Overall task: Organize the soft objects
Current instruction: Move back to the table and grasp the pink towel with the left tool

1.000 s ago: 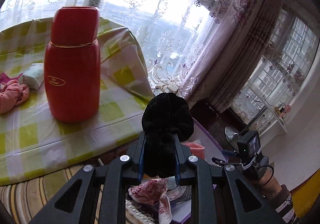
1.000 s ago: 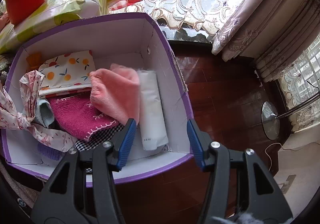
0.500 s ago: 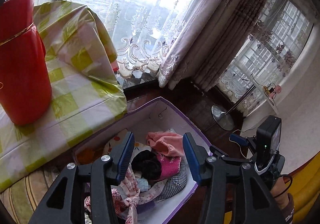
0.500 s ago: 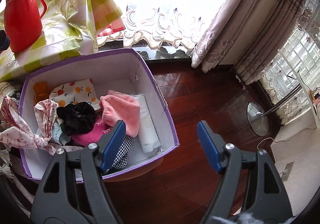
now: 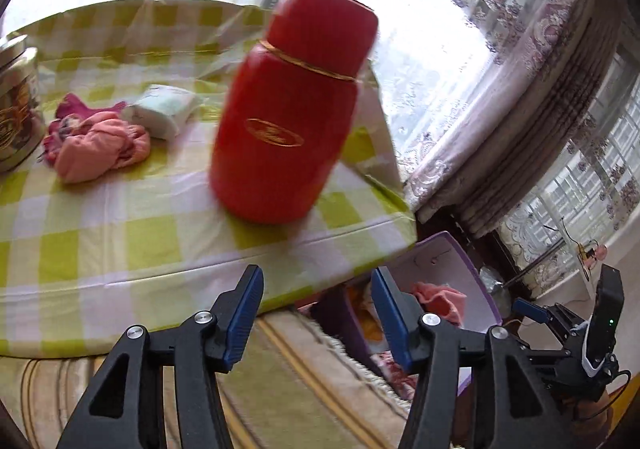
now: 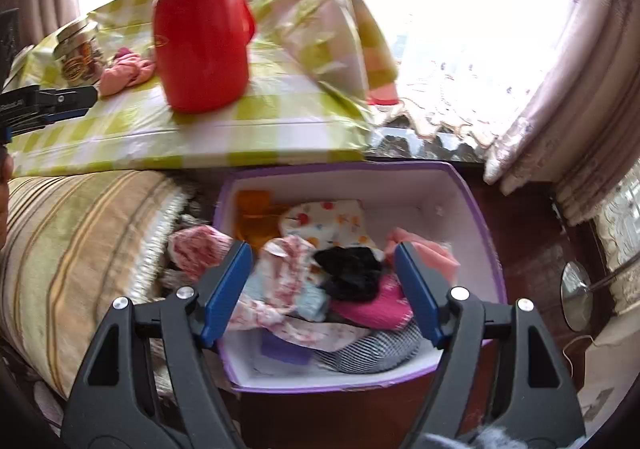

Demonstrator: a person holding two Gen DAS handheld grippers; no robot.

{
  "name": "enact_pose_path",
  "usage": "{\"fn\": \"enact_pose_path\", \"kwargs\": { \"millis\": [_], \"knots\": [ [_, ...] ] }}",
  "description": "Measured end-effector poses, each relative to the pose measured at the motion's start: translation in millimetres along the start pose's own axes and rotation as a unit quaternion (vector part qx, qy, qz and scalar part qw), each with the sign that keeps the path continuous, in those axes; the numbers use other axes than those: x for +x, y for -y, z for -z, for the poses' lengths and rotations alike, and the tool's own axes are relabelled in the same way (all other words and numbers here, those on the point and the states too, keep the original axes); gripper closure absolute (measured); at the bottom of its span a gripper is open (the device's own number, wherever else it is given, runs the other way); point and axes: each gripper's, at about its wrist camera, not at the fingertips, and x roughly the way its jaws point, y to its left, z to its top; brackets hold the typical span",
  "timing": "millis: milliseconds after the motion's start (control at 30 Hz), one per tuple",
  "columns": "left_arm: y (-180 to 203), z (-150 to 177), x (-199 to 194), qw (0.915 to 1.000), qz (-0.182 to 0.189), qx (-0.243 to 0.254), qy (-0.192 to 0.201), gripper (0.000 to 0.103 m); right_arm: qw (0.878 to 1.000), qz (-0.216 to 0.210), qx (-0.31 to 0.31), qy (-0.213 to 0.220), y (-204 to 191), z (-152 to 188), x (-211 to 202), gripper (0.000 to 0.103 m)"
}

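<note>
purple box (image 6: pixel 472 185) is being kept below the worktop (image 5: pixel 120 233) edge for dropped-in soft items; left gripper (image 5: pixel 316 313) fingers are being opened empty, right gripper (image 6: pixel 322 289) fingers being held wide, empty.

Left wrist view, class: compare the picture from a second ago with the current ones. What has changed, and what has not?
The left claw let go of the black fluffy item, which now lies in the purple box; its jaws are opening with nothing between them, and it has swung back toward the table. The right claw opened wider, still empty. The red flask and the pink cloth stayed put.
</note>
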Motion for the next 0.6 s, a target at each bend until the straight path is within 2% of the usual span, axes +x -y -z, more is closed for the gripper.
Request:
{"fn": "enact_pose_path", "kwargs": {
  "millis": [167, 333, 467, 600],
  "knots": [
    [-91.2, -9.6, -22.1, 0.9938, -0.071, -0.082, 0.023, 0.046, 0.997, -0.065, -0.044, 0.007, -78.7, -28.6, 9.7, 0.026],
    [-148.6, -25.4, -32.5, 0.985, -0.106, -0.131, 0.035, 0.043, 0.993, -0.099, -0.056, 0.015, -142.8, -58.6, 22.1, 0.026],
    [-161.0, -50.4, -20.9, 0.9877, -0.111, -0.107, 0.023, 0.032, 0.992, -0.108, -0.056, 0.027, -180.4, -79.6, 28.4, 0.026],
    [-166.7, -77.7, 7.2, 0.9886, -0.127, -0.08, 0.016, 0.031, 0.992, -0.109, -0.05, 0.029, -198.3, -93.6, 38.0, 0.026]
  ]
}}
